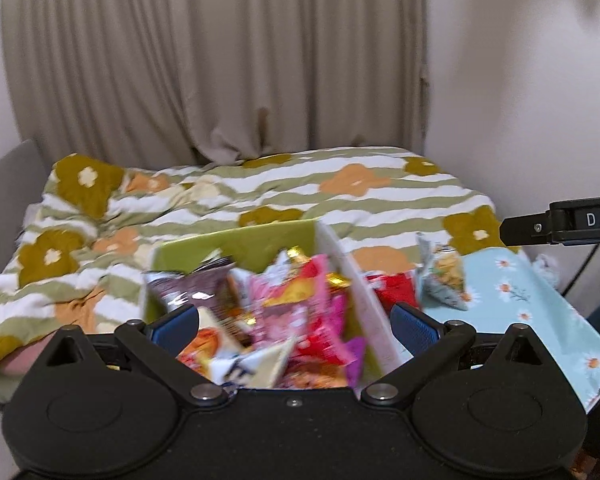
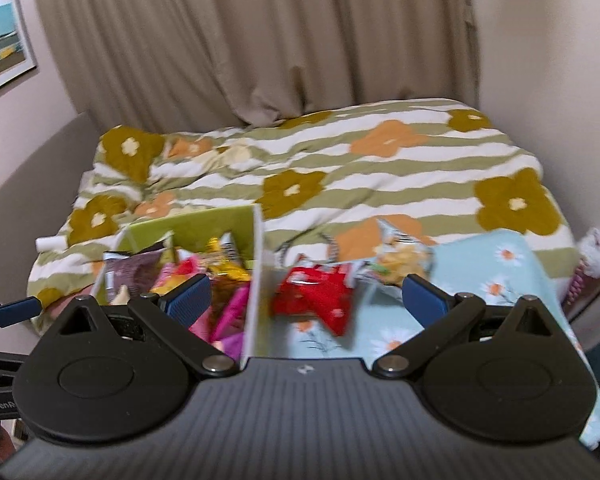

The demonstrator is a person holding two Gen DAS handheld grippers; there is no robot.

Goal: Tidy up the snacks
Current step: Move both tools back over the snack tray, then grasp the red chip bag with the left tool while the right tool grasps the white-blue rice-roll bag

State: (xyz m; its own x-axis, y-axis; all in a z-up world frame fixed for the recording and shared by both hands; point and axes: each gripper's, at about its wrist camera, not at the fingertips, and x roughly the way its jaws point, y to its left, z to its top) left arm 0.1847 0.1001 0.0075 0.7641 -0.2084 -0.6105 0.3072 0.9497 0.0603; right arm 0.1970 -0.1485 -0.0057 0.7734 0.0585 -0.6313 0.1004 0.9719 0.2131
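Both grippers, left and right, spread empty; red pack, seemingly unsorted, lies beside box.

Snack box left of two packets (on cloth).

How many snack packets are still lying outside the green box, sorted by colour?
Red packet: 1
Clear packet with yellow snacks: 1
Total: 2, both on the light blue daisy cloth, right of the green box. Those inside the box are too jumbled and blurred to count.
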